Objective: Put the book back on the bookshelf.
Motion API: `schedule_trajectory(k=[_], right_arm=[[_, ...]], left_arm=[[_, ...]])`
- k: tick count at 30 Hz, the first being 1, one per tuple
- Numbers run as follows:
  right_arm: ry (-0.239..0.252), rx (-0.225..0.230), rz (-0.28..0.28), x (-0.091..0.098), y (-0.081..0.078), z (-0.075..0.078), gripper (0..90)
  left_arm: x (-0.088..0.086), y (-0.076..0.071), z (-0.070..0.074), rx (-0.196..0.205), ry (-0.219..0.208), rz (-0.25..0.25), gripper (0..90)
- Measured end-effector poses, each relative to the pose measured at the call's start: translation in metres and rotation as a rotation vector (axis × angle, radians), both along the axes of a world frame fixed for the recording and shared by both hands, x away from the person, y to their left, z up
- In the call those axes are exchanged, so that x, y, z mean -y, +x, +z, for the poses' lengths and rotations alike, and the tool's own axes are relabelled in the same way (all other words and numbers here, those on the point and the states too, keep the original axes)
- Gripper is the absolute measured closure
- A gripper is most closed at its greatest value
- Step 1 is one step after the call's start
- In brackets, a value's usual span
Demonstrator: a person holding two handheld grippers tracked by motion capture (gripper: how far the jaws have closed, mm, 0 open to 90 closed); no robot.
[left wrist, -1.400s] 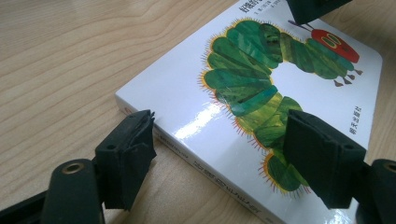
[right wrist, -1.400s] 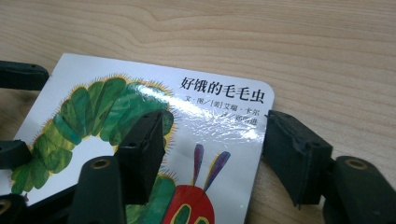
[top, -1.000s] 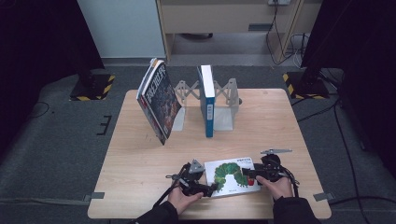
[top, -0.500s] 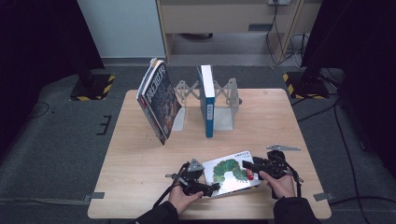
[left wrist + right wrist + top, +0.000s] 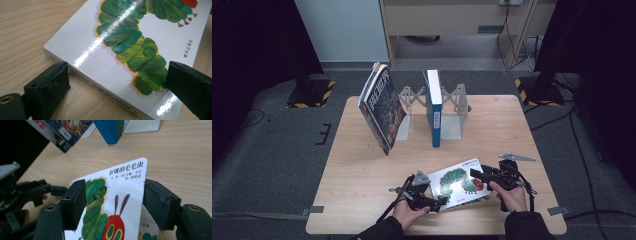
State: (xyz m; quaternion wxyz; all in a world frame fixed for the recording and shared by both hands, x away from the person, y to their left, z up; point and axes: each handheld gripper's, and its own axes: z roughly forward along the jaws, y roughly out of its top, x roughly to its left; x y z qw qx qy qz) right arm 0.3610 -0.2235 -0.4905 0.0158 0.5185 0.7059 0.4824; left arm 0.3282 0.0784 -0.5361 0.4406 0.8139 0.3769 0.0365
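The right gripper (image 5: 113, 205) pinches the caterpillar book (image 5: 459, 182) by its far edge, now tilted up off the table (image 5: 362, 170). The left gripper (image 5: 117, 82), its jaws just opening, straddles the near corner without pressing. Beyond stand a blue book (image 5: 434, 107) and a leaning book (image 5: 382, 107).

Room was pretty dim around the edges of the high view, tabletop (image 5: 362, 170) evenly lit from above, white glare streaks ran across the glossy book cover (image 5: 130, 37) mid-frame in the left gripper view, near jaws looked soft, background books blurred at the top of the right gripper view.
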Motion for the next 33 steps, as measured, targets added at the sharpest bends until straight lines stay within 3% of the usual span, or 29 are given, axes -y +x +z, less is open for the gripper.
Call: schedule_trajectory(k=[6, 14, 20, 24, 28, 33], right_arm=[[-0.054, -0.032, 0.035, -0.005, -0.003, -0.004, 33.3], [-0.048, -0.053, 0.045, -0.003, -0.004, -0.004, 34.4], [-0.092, -0.116, 0.059, -0.004, -0.006, -0.009, 33.1], [-0.077, -0.136, 0.072, -0.005, -0.007, -0.010, 32.8], [-0.086, -0.119, 0.097, -0.009, -0.002, -0.011, 32.2], [-0.044, -0.102, 0.130, -0.011, 0.007, -0.011, 35.1]], left_arm=[[0.000, 0.000, 0.000, 0.001, 0.001, 0.000, 3.4], [0.000, 0.001, 0.000, -0.004, -0.004, -0.003, 3.0], [0.000, 0.000, 0.000, 0.000, 0.002, -0.003, 3.0], [0.000, 0.000, 0.000, 0.001, 0.003, -0.004, 3.0], [0.000, 0.000, 0.000, -0.001, 0.002, -0.004, 3.0], [-0.001, 0.001, 0.000, -0.007, -0.007, -0.008, 2.6]])
